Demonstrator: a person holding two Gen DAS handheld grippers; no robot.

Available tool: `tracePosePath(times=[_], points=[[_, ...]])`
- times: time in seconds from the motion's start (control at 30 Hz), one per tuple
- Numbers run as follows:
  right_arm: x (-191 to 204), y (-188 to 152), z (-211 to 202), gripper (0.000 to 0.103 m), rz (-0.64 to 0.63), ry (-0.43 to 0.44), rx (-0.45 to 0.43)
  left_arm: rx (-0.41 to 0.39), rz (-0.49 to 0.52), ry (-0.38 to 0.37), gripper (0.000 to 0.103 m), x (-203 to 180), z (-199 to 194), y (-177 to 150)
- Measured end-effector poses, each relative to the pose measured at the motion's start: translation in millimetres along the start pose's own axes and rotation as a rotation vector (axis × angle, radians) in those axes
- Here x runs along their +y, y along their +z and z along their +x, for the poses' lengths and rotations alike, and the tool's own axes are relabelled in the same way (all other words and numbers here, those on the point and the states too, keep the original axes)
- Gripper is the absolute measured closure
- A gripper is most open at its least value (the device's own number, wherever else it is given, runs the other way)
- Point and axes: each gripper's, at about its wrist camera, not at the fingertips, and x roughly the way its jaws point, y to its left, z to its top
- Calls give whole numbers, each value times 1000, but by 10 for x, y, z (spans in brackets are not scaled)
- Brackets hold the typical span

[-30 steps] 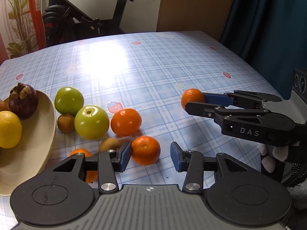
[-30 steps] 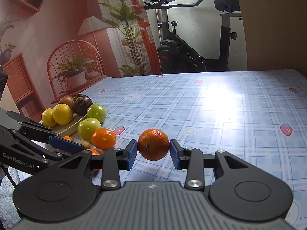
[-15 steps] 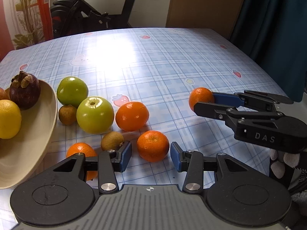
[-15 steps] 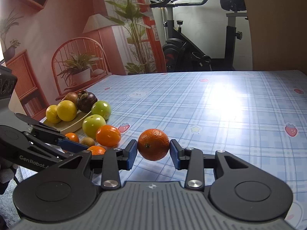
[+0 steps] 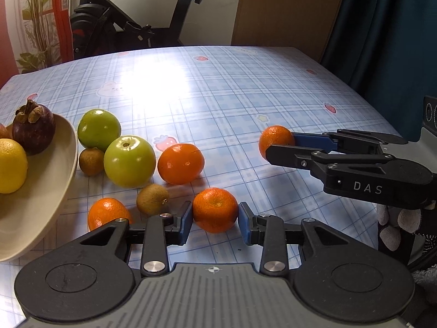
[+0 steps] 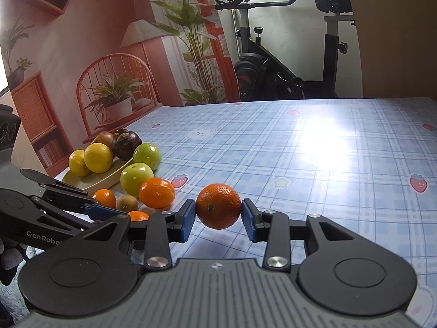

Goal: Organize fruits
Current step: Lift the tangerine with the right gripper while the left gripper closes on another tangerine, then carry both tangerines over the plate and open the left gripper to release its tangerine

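blue plaid tablecloth [image 5: 218, 95] under scattered fruit; exercise bike [image 6: 286, 63] stands behind.

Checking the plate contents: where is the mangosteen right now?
In the left wrist view, the mangosteen sits at far left on the beige plate, behind a lemon.

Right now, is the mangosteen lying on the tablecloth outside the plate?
No, the mangosteen sits on the beige plate, next to a lemon, while the green apples lie outside on the tablecloth.
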Motion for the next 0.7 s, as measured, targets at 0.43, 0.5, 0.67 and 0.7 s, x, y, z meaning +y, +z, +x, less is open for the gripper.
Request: tracePosePath(times=[0.43,0.5,0.67,0.7], points=[[27,6,37,63,-5,6,14,-49,-11,3,66,18,-110,-23],[25,5,41,63,-4,5,15,-56,-13,1,66,30,-135,-15],[2,11,44,63,6,4,20,-90,-9,2,66,54,-233,5],[-5,15,46,63,9,4,21,-98,-2,3,66,59,-257,17]])
